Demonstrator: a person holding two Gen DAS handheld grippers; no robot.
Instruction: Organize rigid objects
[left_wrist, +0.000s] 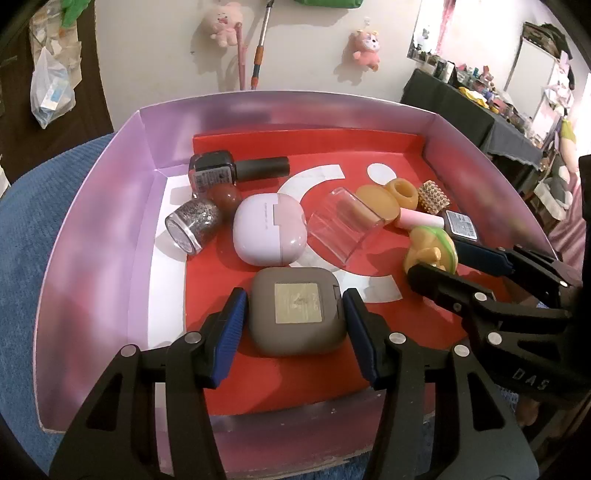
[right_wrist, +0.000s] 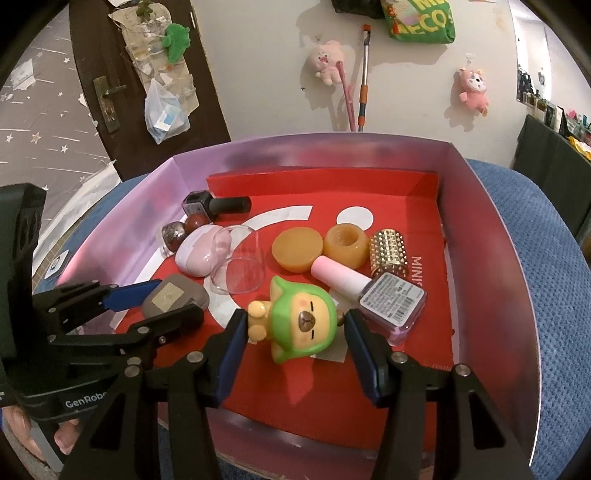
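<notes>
Both claws are down inside the shallow box (left_wrist: 110, 192) with its red floor, each straddling one thing. The left claw (left_wrist: 293, 328) has the grey square case (left_wrist: 295, 314) between its blue pads (left_wrist: 231, 325), which sit right against the case's two sides — it reads as clenched on the case, which rests flat on the red floor near the front wall. The right claw (right_wrist: 293, 347) brackets the green-hooded bear figurine (right_wrist: 295, 321), lying on its back near the front of the box; its left pad touches the bear's yellow paw, but the right pad appears to stand just clear of the hood, so I judge this claw released and not yet gripping.

What could go wrong: the figurine is rounded and glossy, so pads closing on paw and hood may squirt it sideways into the pink-capped polish bottle (right_wrist: 369, 291) just beside it. The case's smooth rounded corners could slip if lifted at a tilt.

The two claws work close together; lifting both at once risks them knocking. The clear tumbler (right_wrist: 236, 262) lies on its side right behind both things and would roll if nudged. Beyond it sit the pink earbud case (left_wrist: 267, 232), a glitter bottle (left_wrist: 192, 225), a dark polish bottle (left_wrist: 236, 170), two amber pieces (right_wrist: 295, 249) and a studded gold cylinder (right_wrist: 389, 251).
</notes>
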